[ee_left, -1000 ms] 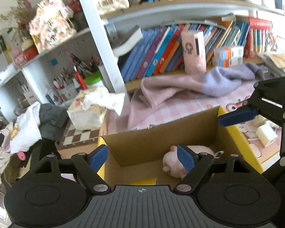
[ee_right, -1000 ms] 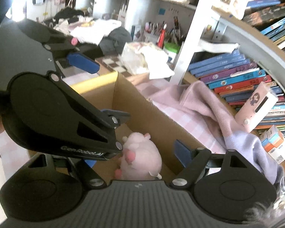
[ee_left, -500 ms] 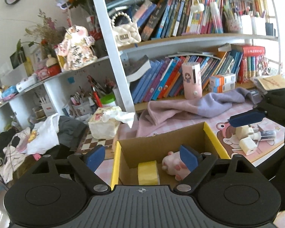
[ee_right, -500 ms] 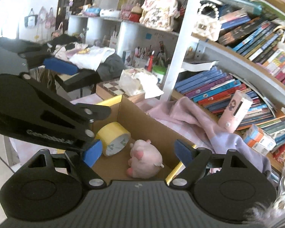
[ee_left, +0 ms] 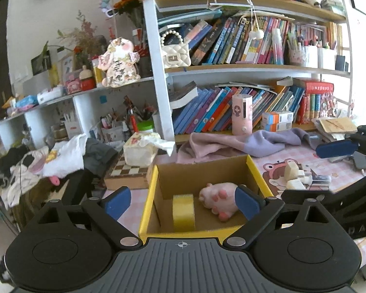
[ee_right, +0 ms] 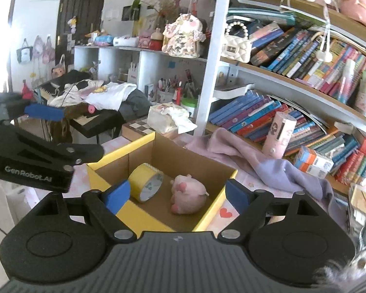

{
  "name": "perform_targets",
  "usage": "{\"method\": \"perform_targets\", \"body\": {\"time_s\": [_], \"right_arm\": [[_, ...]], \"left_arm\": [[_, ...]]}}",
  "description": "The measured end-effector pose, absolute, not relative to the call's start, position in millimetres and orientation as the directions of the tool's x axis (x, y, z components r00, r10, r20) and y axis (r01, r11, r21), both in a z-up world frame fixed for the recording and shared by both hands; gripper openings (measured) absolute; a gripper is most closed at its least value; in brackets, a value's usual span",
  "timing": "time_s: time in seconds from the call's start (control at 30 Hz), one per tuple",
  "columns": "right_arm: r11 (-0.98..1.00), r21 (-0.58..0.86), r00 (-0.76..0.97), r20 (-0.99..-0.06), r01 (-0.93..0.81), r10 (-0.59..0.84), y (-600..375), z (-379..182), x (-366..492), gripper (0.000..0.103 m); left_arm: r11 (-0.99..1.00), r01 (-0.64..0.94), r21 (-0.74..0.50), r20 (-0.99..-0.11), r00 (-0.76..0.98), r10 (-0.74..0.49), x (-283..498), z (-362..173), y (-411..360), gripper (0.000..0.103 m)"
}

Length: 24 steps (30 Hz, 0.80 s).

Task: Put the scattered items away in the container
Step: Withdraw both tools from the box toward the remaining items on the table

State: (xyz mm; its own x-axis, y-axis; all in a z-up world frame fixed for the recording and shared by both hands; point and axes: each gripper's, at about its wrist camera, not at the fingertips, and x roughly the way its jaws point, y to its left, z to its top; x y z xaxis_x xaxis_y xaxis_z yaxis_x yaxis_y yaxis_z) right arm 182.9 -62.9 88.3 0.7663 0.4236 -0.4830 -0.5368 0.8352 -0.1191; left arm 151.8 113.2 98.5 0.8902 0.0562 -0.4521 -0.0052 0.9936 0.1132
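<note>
A cardboard box with a yellow rim (ee_left: 150,200) stands on the pink table. Inside it a yellow tape roll (ee_left: 183,210) stands on edge beside a pink plush pig (ee_left: 219,199). My left gripper (ee_left: 181,202) hovers in front of the box, jaws opening, nothing between them. My right gripper (ee_right: 177,196) hangs near the box's rim (ee_right: 97,171), jaws opening and empty, with the tape roll (ee_right: 146,182) and plush (ee_right: 188,193) below it. Small white bottles (ee_left: 297,175) lie on a cartoon mat to the right of the box.
A crowded bookshelf (ee_left: 231,112) runs behind the table, with a purple-pink cloth (ee_left: 231,144) and a pink cylinder (ee_left: 241,114) before it. A tissue box (ee_left: 139,151) sits on a chessboard box at the left. Clothes (ee_left: 61,156) are piled farther left. Keys (ee_left: 361,161) lie at the far right.
Both grippers have drawn back and up from the box, and its whole opening now shows. The tape roll has come into view beside the plush, which stays inside.
</note>
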Motion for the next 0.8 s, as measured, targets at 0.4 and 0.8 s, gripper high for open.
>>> {"method": "perform_targets", "body": {"time_s": [0.4, 0.8], "right_arm": [[0.903, -0.096, 0.843, -0.41, -0.419, 0.348, -87.2, 76.3, 124.2, 0.087], [0.964, -0.061, 0.874, -0.441, -0.257, 0.205, -118.1, 36.3, 73.6, 0.088]], "left_arm": [[0.996, -0.081, 0.044, -0.411, 0.907, 0.092, 91.2, 82.3, 118.2, 0.095], [0.99, -0.134, -0.032, -0.457, 0.883, 0.105, 46.4, 46.5, 102.2, 0.095]]}}
